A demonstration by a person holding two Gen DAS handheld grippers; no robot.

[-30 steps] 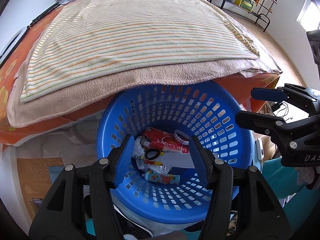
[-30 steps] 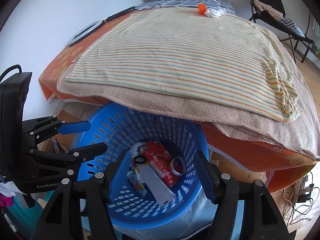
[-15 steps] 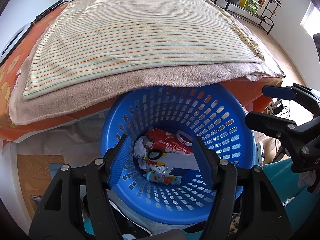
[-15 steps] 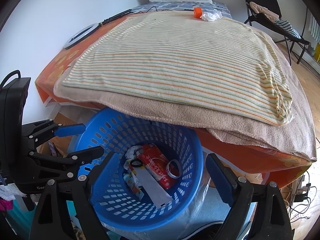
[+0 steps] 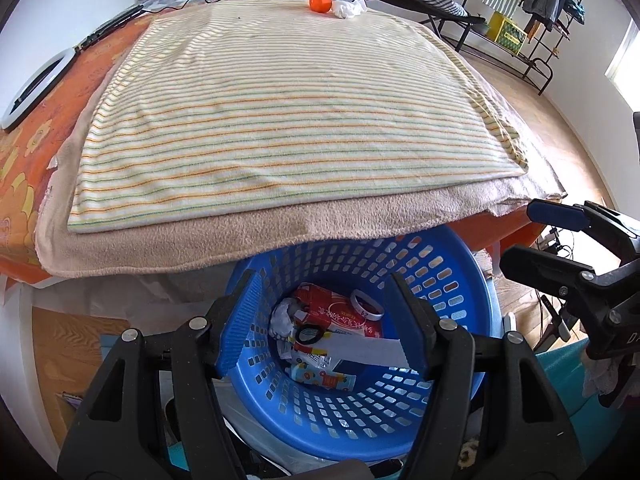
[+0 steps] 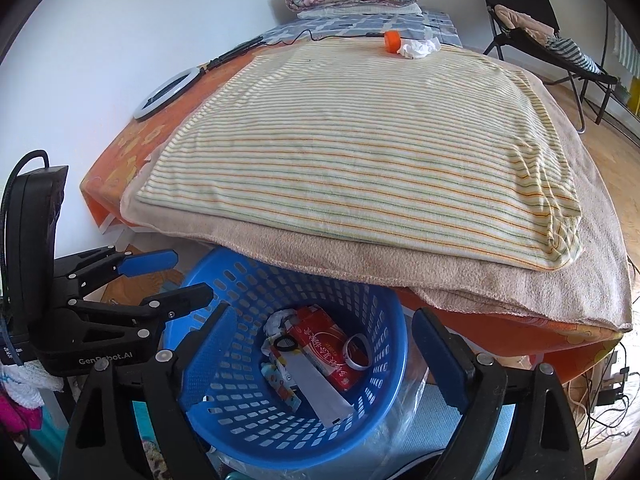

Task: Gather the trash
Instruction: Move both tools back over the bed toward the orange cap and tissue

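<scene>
Both claws hang over the blue basket [image 5: 448, 392] with their jaws apart and nothing between them: the left claw [image 5: 324, 328] is moderately spread, the right claw [image 6: 320, 344] wider. The basket sits on the floor, tucked partly under the bed's overhanging beige blanket [image 6: 520, 280], and already holds a red carton [image 6: 328, 344], a white strip [image 6: 316, 388], a crumpled wrapper [image 5: 282, 316] and a white ring [image 6: 356, 352].

What seems left is 2 pieces at the far end of the bed: an orange cap [image 5: 320, 1] with a crumpled white tissue [image 5: 349, 9] touching it, lying at the far edge of the striped blanket [image 5: 280, 112]. To do this step well, 1 claw should travel up and over the bed, come down on the tissue without pinching the blanket, and close gently. The cap looks likely to roll, so approach it squarely.
</scene>
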